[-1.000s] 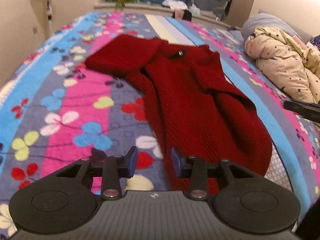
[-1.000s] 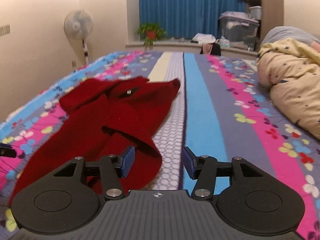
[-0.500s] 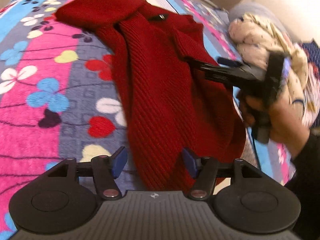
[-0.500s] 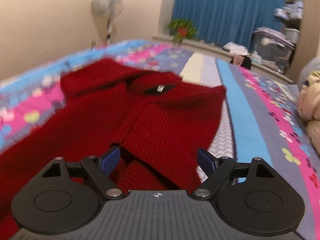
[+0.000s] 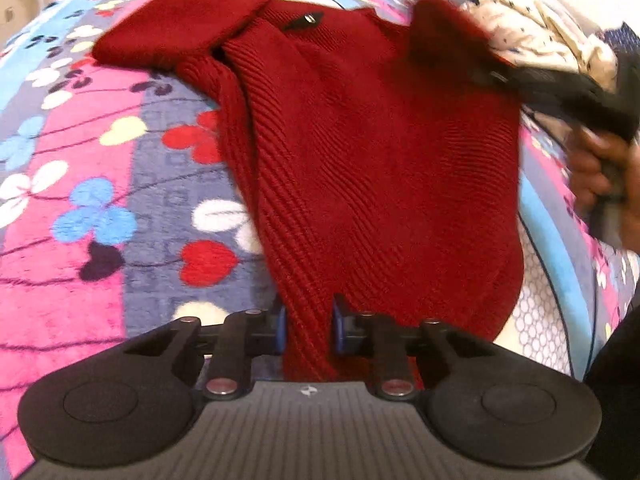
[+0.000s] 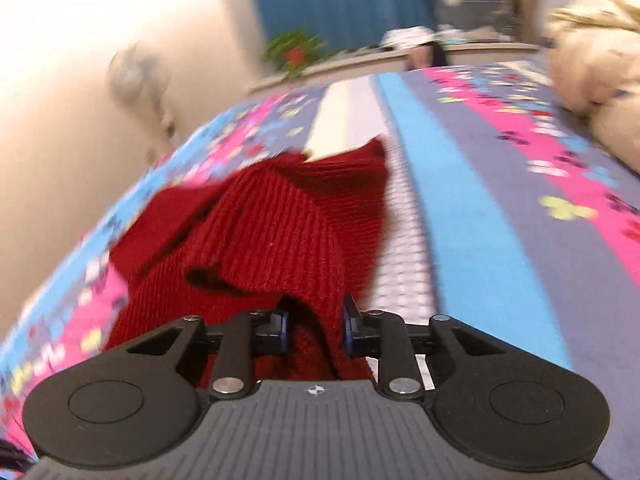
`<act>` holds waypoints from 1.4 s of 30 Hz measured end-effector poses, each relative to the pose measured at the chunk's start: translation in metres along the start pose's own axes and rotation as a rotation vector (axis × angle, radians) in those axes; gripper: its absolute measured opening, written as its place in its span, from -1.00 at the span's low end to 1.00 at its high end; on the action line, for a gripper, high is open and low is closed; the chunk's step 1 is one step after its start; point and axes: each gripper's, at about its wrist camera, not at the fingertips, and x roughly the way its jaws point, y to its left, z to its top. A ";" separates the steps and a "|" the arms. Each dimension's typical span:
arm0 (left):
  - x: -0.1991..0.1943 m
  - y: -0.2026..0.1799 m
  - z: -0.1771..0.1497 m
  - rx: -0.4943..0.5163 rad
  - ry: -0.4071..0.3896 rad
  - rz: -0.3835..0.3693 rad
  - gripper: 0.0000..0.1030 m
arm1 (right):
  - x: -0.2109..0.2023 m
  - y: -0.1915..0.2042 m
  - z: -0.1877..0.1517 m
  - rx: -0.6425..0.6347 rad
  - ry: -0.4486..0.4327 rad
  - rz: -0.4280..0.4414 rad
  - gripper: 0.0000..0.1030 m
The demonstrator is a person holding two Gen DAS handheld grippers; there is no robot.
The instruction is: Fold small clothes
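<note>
Bright stripes of pink, blue and grey with flower and heart prints cover the bed (image 5: 120,184), which carries everything; a red knitted sweater (image 5: 372,152) lies spread along the middle of the bed, its collar with a small dark tag (image 5: 306,21) pointing toward the far edge; one sleeve (image 5: 180,28) is folded out toward the left edge. Left tongs (image 5: 307,328) sit at the near edge, their blue-padded fingers pinching the sweater's lower hem, cloth bunched between them; right tongs (image 6: 315,330) are pressed onto a thick fold of the same sweater, ribbed knit rising up between the pads. From the left wrist view the right tongs (image 5: 496,76) appear blurred near the right edge, lifting the other side of the garment, with the person's hand (image 5: 600,176) behind them. Beyond, a cream star-print duvet (image 5: 548,36) is heaped at the right edge; a blue curtain (image 6: 340,4), a potted plant (image 6: 294,54) and a standing fan (image 6: 138,76) sit past the far edge, all blurred.
</note>
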 end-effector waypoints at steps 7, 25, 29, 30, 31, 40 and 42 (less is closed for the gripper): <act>-0.055 0.001 -0.018 0.023 -0.096 -0.031 -0.61 | -0.099 -0.048 -0.034 0.259 0.003 -0.026 -0.63; -0.110 0.054 -0.050 -0.075 -0.128 -0.065 0.29 | -0.183 -0.081 -0.075 0.135 0.206 -0.121 -0.09; -0.072 0.065 -0.035 -0.187 -0.003 0.100 0.07 | -0.140 -0.087 -0.068 0.049 0.257 -0.144 0.00; -0.066 0.068 -0.032 -0.212 0.011 0.119 0.07 | -0.131 -0.086 -0.069 0.039 0.262 -0.165 0.00; -0.062 0.071 -0.029 -0.228 0.015 0.135 0.07 | -0.122 -0.085 -0.070 0.031 0.269 -0.176 0.00; -0.024 0.057 -0.017 -0.137 0.064 0.122 0.06 | -0.081 -0.049 -0.108 -0.246 0.364 -0.178 0.34; -0.013 0.052 -0.015 -0.101 0.069 0.146 0.06 | -0.084 -0.048 -0.109 -0.269 0.353 -0.166 0.07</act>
